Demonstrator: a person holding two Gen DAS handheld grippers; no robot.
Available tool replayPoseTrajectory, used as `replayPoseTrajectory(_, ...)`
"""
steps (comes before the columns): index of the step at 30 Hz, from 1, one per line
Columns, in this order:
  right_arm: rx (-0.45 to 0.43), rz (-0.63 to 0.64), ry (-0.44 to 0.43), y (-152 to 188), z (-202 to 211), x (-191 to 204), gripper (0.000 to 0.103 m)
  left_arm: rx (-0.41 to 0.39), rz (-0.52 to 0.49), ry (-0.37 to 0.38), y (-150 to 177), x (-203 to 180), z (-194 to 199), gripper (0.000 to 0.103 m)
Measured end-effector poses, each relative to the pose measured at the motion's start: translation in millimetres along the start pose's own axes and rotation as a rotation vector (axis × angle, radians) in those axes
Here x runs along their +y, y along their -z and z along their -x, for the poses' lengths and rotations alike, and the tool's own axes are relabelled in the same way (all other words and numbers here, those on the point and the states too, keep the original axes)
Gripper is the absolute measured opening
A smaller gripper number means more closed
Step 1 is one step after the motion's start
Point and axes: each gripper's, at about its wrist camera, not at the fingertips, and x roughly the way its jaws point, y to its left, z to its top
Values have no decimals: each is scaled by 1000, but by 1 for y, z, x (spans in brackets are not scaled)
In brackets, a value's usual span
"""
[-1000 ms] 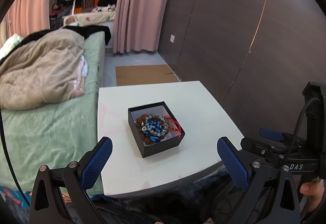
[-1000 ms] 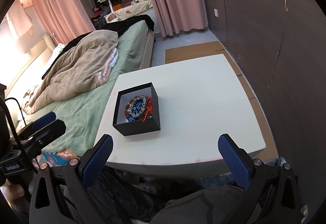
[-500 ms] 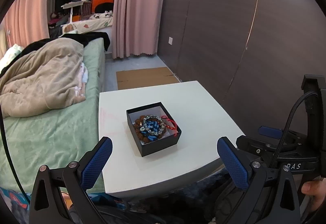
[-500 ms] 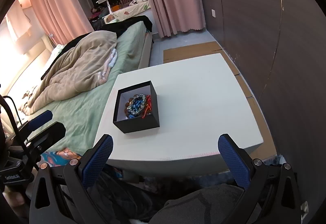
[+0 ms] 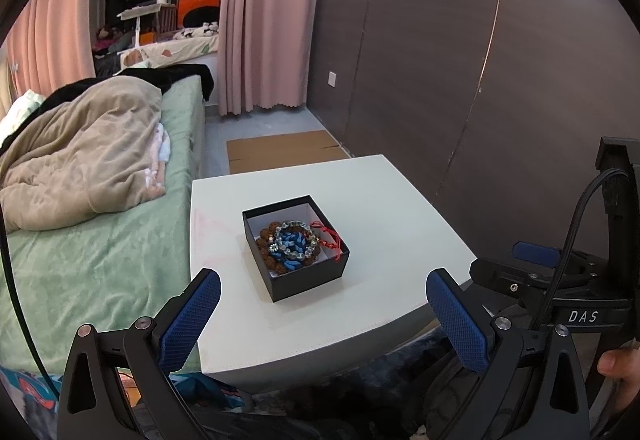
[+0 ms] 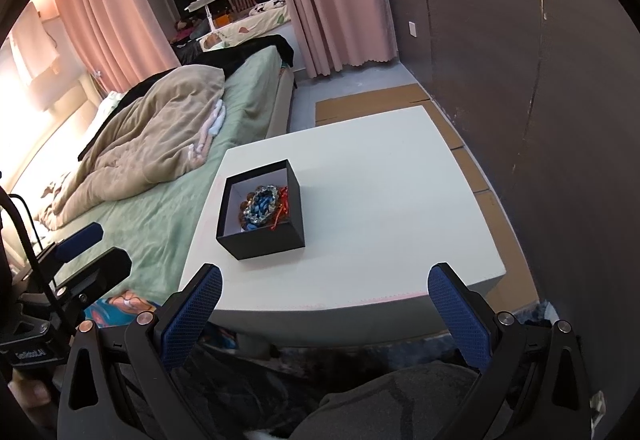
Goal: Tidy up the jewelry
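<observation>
A small black box [image 5: 308,282] [image 6: 262,240] stands on the white table [image 5: 360,216] [image 6: 380,200], left of its middle. Inside it lie beaded bracelets [image 5: 292,246] [image 6: 260,205]: brown beads, clear beads, blue pieces and a red cord. My left gripper [image 5: 322,314] is open, held back from the table's near edge, with nothing between its blue-padded fingers. My right gripper [image 6: 324,310] is also open and holds nothing, hovering short of the near edge. The right gripper's body shows at the right of the left wrist view, the left one at the left of the right wrist view.
A bed [image 5: 100,240] with a green sheet and a beige blanket [image 5: 80,152] runs along the table's left side. A dark panelled wall [image 5: 460,80] stands close on the right. Flat cardboard [image 5: 280,148] lies on the floor beyond the table. Pink curtains [image 5: 264,20] hang behind.
Both grippers have drawn back and up a little from the table, so the box looks smaller and farther away. Both stay open. The box and bracelets have not moved.
</observation>
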Motion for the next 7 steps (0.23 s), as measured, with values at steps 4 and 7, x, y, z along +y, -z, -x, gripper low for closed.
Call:
replayPoseTrajectory(4, 0, 3, -2, 0, 0, 0, 103, -2, -6, -18, 0, -2, -1, 102)
replayPoseTrajectory(7, -2, 4, 10, 0, 1, -3, 103, 3, 1, -28, 0, -2, -2, 102)
